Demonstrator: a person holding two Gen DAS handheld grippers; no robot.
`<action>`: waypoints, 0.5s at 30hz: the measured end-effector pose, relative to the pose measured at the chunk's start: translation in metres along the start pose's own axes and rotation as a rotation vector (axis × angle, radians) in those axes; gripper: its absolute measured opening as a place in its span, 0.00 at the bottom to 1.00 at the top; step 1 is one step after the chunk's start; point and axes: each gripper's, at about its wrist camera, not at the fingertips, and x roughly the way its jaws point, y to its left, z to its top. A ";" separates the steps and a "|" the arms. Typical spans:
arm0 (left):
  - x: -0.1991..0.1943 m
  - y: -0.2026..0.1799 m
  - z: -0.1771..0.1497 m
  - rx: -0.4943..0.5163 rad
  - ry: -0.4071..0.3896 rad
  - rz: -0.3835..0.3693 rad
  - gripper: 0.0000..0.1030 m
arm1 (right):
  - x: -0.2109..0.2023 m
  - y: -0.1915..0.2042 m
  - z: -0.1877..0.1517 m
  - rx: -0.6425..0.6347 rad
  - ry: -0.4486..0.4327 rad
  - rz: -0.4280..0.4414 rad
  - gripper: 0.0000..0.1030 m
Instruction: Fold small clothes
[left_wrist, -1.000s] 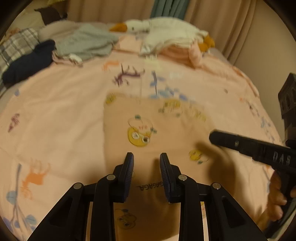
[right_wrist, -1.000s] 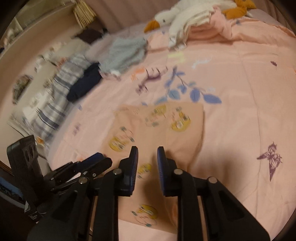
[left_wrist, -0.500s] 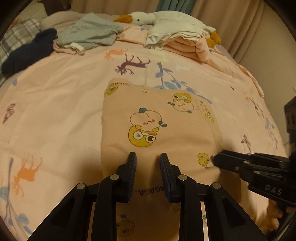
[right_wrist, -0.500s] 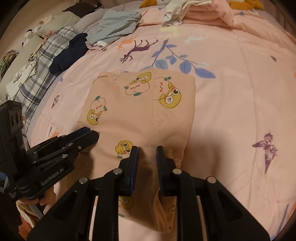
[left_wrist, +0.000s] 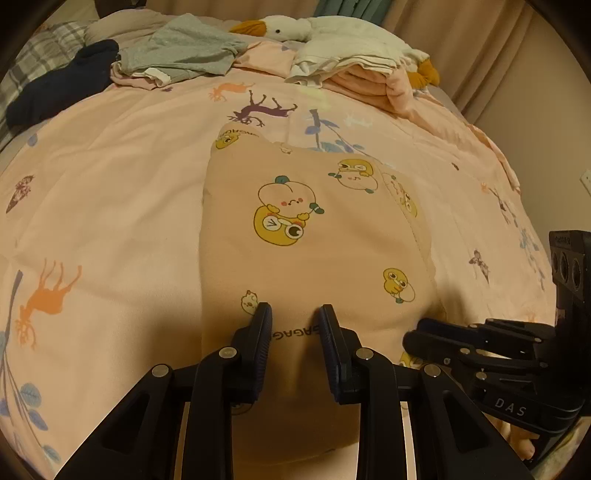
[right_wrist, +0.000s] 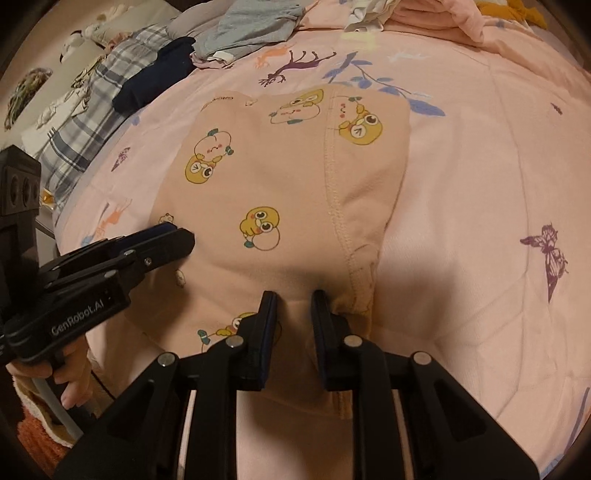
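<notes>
Your left gripper (left_wrist: 294, 325) sits low and level, fingers pointing forward with a narrow gap between them. Your right gripper (right_wrist: 293, 306) lies just beside it at the same height, its fingers also slightly parted. Your left hand (right_wrist: 72, 373) curls around its handle.

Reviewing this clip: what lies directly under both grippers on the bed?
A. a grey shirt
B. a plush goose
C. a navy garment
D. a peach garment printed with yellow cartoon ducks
D: the peach garment with duck prints lies spread under the left gripper and the right gripper.
</notes>
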 end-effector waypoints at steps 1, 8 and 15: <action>0.000 -0.001 0.000 0.007 -0.004 0.006 0.28 | 0.000 0.000 -0.001 -0.003 -0.002 0.006 0.19; -0.008 -0.010 0.016 0.050 -0.026 0.047 0.28 | -0.007 -0.006 0.006 0.027 0.036 0.066 0.20; -0.011 0.007 0.080 0.016 -0.149 0.037 0.28 | -0.043 -0.012 0.042 0.063 -0.142 0.102 0.23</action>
